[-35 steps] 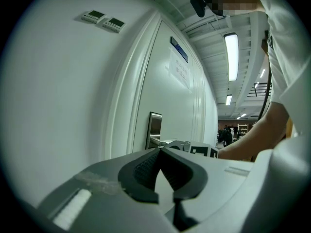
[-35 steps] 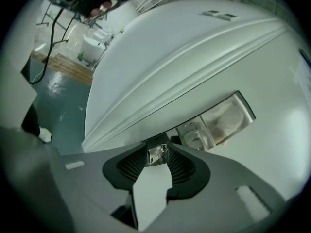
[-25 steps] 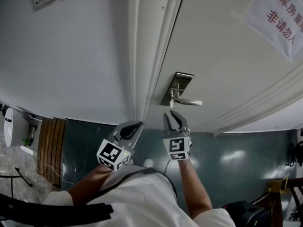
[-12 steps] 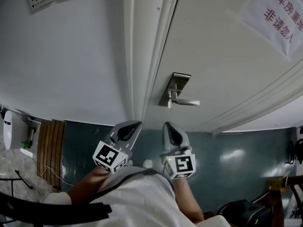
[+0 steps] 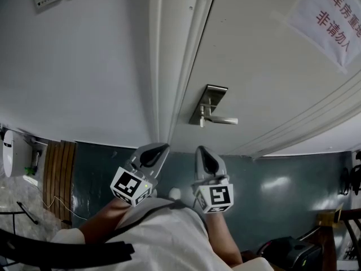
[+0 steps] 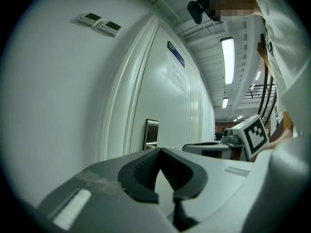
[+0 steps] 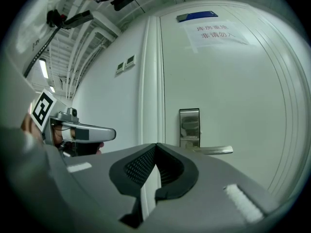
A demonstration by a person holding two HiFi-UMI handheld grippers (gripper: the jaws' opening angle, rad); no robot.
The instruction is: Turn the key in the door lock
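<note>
Two grippers are held just below the lock plate of the white door, apart from it. The left gripper is held below and to the left of the plate, in front of the door frame; the right gripper is held straight beneath the plate. Both pairs of fingers are clenched together, with nothing grasped. A lever handle is carried on the plate, pointing right. Whether a key is seated in the plate cannot be made out. A printed notice is fixed well above and right of the plate.
</note>
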